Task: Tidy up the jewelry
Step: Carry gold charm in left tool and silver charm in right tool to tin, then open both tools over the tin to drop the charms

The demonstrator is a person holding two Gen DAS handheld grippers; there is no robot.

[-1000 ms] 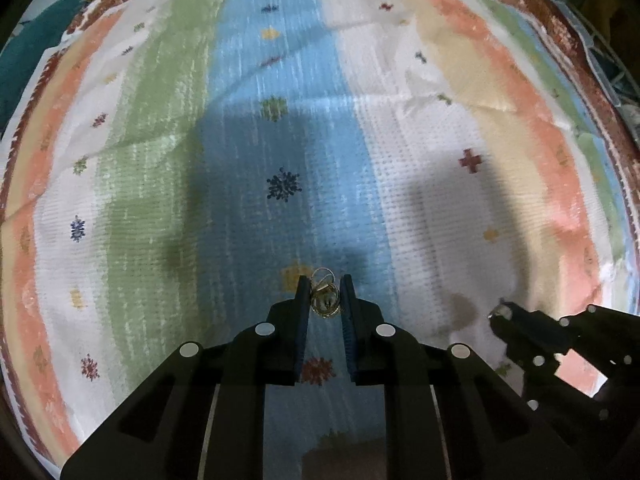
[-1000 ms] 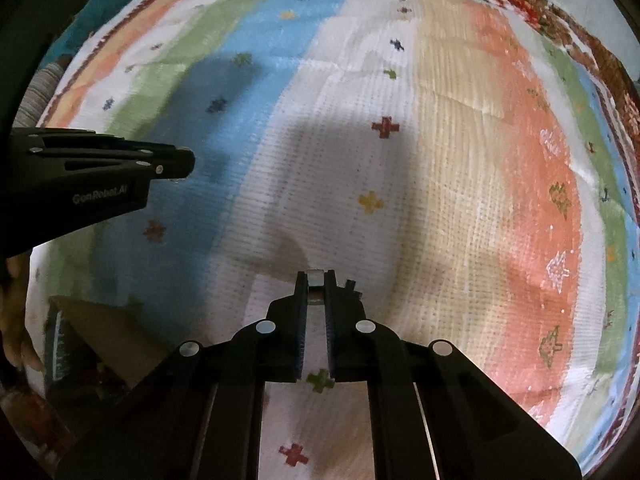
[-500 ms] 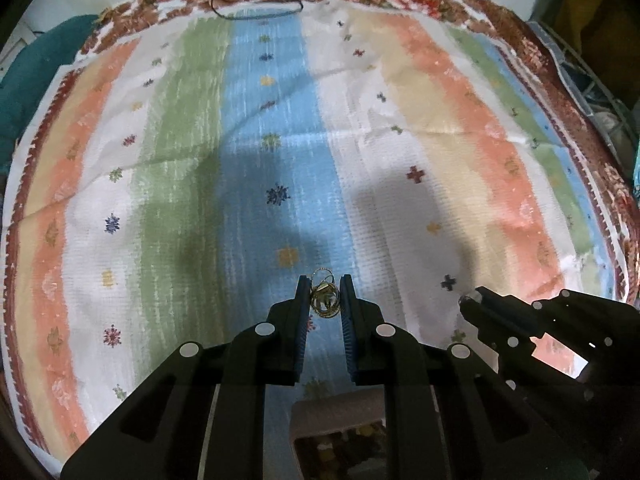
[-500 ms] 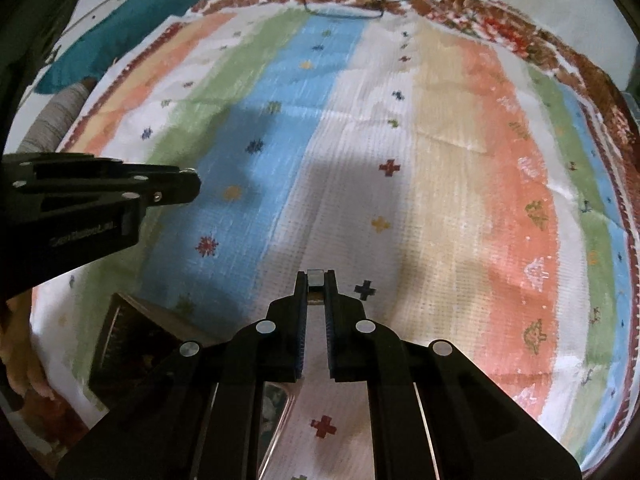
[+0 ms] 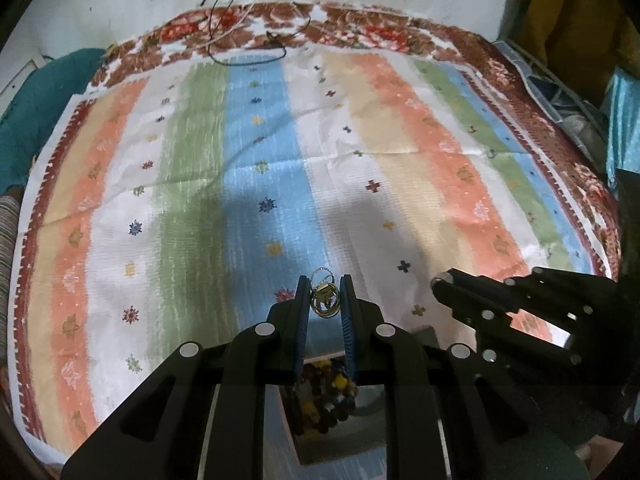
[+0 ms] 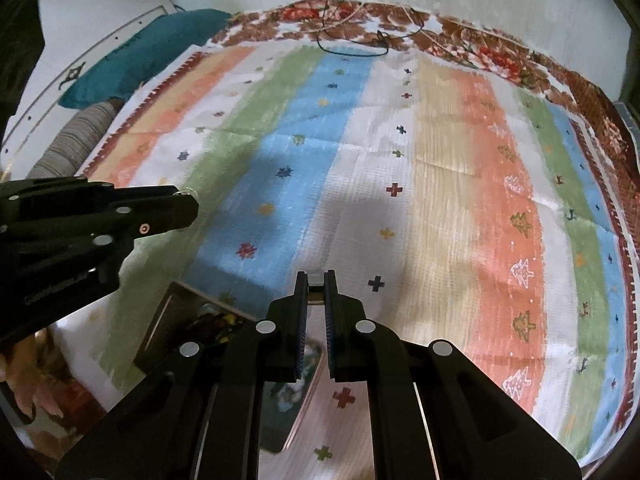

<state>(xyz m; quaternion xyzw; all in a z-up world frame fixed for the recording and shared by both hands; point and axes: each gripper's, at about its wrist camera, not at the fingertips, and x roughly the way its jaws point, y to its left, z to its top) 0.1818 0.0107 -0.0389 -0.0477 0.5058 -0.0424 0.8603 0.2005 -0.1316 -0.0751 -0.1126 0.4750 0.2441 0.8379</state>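
Two pairs of black handheld tongs are hovering above a striped cloth [image 5: 400,152] patterned with small crosses and flowers, its floral brown border running along the far edge. The left tongs [image 5: 325,300] are clamping a small cluster of gold-coloured rings [image 5: 325,298] between their blue-lined tips, with one thin loop poking out past the ends. The right tongs [image 6: 316,286] are pinched nearly closed on a small pale, squarish piece of jewelry [image 6: 315,280], too small to identify further. Directly beneath the left tongs, an open jewelry box [image 5: 320,432] is sitting on the cloth, holding a heap of brown, yellow and dark beads [image 5: 326,396]; in the right wrist view the same box is showing at lower left, just beside the right tongs. A thin dark cord [image 5: 248,56] is lying looped at the cloth's far edge, and a teal cushion [image 6: 148,52] is resting off the cloth's left side.
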